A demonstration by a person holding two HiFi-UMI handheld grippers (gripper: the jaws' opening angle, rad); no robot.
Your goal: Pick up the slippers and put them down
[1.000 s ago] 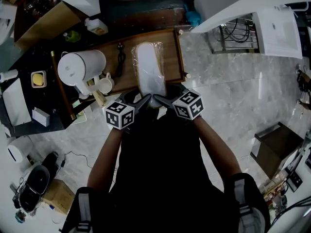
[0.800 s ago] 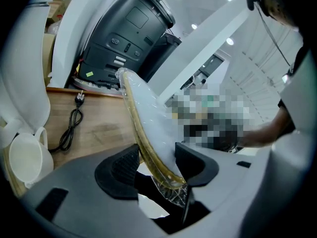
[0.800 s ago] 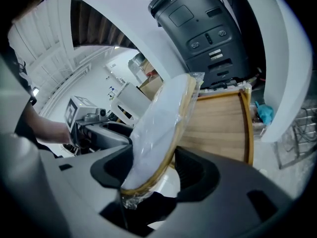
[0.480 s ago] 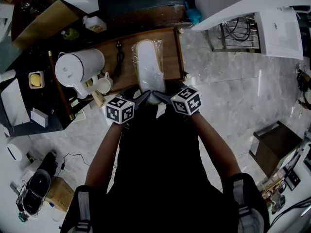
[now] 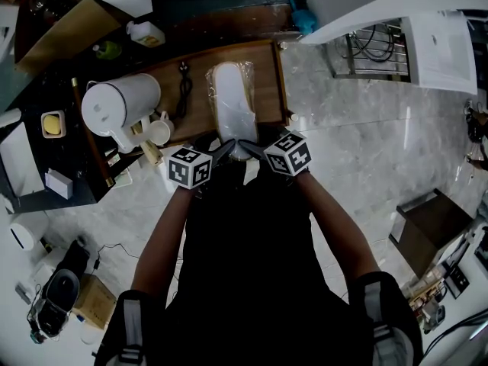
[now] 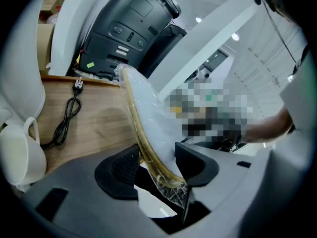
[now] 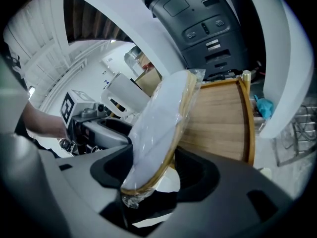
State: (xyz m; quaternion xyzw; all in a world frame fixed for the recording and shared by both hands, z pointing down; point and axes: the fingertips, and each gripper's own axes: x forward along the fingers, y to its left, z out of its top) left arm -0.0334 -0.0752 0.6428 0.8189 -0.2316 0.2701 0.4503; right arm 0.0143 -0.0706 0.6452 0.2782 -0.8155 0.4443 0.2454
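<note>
Item: white, tan-soled slippers point(image 5: 232, 105) sealed in clear plastic wrap, lying lengthwise over the rectangular wooden tray point(image 5: 268, 82), heel end at the tray's near edge. Left gripper point(image 6: 158, 168): jaws set wide, clamped across that heel end, one pad on the sole rim, the other on the white upper. Right gripper point(image 7: 154, 175): clamped likewise on the same end, just beside the left. Toward the tray's left: black cable point(image 5: 183, 94), white mug point(image 5: 158, 131), white lidded jug point(image 5: 114, 107).
</note>
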